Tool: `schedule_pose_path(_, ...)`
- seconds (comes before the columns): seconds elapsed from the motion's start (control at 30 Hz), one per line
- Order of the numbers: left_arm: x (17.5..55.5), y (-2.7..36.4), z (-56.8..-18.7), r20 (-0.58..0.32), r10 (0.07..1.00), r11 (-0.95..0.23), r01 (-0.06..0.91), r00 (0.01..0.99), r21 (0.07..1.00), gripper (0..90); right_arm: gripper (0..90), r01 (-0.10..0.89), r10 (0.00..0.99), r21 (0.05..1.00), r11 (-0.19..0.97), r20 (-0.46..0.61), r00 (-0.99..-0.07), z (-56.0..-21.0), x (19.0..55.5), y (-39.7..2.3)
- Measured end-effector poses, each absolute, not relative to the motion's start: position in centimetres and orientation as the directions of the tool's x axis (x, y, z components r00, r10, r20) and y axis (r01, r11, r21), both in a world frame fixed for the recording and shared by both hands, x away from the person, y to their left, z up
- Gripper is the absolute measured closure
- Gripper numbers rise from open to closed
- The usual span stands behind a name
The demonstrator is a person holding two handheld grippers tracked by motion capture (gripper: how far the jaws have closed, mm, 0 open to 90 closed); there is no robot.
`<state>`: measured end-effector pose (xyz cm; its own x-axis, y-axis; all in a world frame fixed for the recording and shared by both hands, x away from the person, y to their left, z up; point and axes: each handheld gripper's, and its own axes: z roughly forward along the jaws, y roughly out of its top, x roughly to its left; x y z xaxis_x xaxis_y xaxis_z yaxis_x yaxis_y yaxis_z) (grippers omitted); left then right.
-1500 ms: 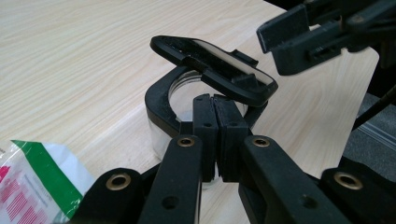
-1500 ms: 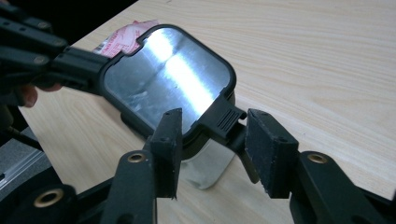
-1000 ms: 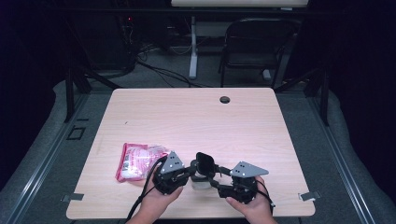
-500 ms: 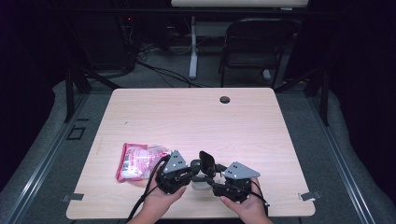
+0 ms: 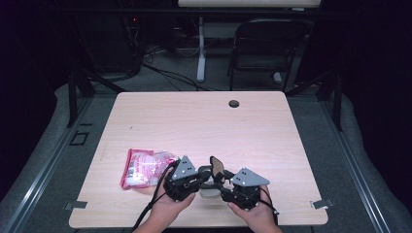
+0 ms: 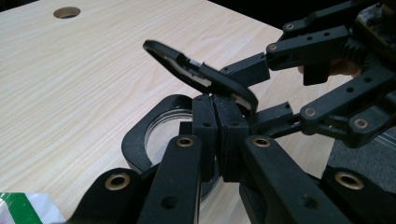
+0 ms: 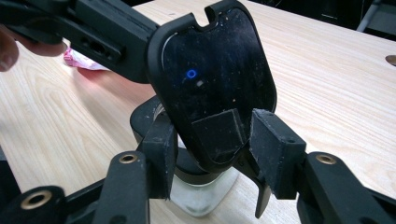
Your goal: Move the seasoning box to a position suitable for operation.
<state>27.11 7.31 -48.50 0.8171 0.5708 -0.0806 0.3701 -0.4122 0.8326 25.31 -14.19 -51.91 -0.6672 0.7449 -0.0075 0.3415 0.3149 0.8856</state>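
At the near edge of the worktop (image 5: 291, 145), the 2 grippers meet over a small black case with a clear base (image 5: 210, 190). Its hinged lid (image 5: 215, 166) stands tilted up.

In the high view, the left gripper (image 5: 200, 178) and right gripper (image 5: 219, 182) face each other, with the case between them and a pink packet (image 5: 145, 166) just left of the left hand (image 5: 167, 206). The right hand (image 5: 255, 213) comes in from the bottom edge.

The left gripper view shows what the high view cannot: the left gripper (image 6: 215, 135) has its jaws pressed together on the rear rim of the case (image 6: 154, 135), beside the hinge. The lid (image 6: 201, 74) tilts above, and the right gripper comes in from the right.

The right gripper view looks at the glossy face of the lid (image 7: 215, 84). The right gripper (image 7: 219, 140) has been closing its jaws, which straddle the lid's lower end; 1 pad lies against the lid, but a gap shows at the other, so no pinch yet. The clear base (image 7: 201, 196) sits on the worktop below. The packet (image 7: 81, 59) peeks out behind the left gripper.
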Motion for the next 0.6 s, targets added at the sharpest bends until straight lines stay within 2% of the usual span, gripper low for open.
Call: schedule_pose_path(0.6, 27.4, 8.3, -51.4, -0.102, 0.605, -0.428, 0.43, 0.79, 0.795, 87.4, 54.4, 0.359, 0.748, 0.891, 0.277, 0.035, -0.663, -51.9, 25.2, -14.6)
